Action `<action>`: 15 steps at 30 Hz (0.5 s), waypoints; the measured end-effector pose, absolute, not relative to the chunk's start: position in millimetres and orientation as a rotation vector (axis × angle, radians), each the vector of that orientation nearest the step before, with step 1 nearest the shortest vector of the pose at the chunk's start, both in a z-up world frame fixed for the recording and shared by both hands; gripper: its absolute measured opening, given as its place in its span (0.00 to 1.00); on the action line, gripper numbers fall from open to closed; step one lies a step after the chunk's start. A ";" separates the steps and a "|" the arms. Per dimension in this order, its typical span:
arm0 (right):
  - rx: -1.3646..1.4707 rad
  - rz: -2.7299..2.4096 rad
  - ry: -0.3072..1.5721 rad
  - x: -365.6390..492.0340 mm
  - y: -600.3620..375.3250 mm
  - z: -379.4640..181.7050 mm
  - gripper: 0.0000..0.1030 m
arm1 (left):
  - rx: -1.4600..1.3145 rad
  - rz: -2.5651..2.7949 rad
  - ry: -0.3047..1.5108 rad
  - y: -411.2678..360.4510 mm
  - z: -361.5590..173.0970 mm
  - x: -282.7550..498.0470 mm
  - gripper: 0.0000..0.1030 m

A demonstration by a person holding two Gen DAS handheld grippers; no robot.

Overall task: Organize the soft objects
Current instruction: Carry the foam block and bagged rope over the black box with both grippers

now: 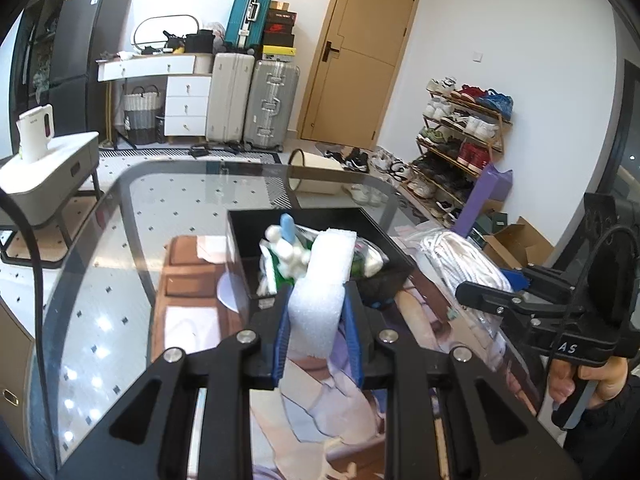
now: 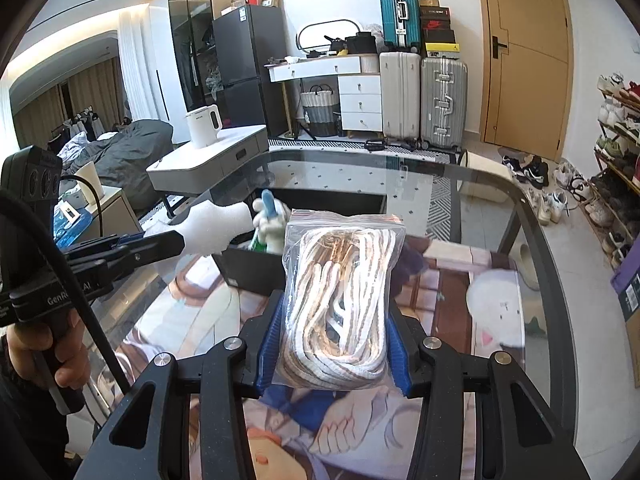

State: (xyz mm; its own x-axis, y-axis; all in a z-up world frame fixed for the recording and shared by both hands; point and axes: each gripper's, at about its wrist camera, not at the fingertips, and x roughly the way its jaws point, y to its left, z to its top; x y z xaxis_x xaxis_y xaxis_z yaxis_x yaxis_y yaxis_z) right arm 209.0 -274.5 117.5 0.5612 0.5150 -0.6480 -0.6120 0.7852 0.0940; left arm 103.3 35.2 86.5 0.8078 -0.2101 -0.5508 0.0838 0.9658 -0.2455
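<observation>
My left gripper point(image 1: 318, 308) is shut on a white foam block point(image 1: 322, 292) and holds it just in front of a black box point(image 1: 240, 248) on the glass table. The box holds cotton balls point(image 1: 286, 250) and other soft items. In the right wrist view the foam block point(image 2: 212, 226) reaches over the box's left edge point(image 2: 248, 272). My right gripper point(image 2: 334, 336) is shut on a clear bag of white rope point(image 2: 340, 300), held above the table to the right of the box. The bag also shows in the left wrist view point(image 1: 464, 256).
A printed cloth mat point(image 2: 452, 300) covers the glass table point(image 2: 500, 184) under both grippers. A white side table with a kettle point(image 1: 36, 132) stands at the left. Suitcases point(image 1: 268, 108), a shoe rack point(image 1: 460, 140) and a door point(image 1: 360, 56) line the far wall.
</observation>
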 end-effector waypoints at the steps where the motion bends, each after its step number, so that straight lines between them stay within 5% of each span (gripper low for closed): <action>1: -0.152 0.666 0.712 211.6 -272.1 118.3 0.45 | -0.218 -0.154 0.610 37.5 86.6 107.0 0.22; 15: -0.208 0.701 0.718 267.2 -231.8 115.7 0.45 | -0.230 -0.098 0.599 55.2 75.6 153.5 0.22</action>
State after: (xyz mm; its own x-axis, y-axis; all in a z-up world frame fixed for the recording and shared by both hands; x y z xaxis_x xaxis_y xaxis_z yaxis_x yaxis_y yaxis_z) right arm 267.2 -231.8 115.7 0.5390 0.5162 -0.6656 -0.6528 0.7554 0.0572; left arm 153.5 55.2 75.6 0.8224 -0.1576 -0.5467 0.0249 0.9699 -0.2421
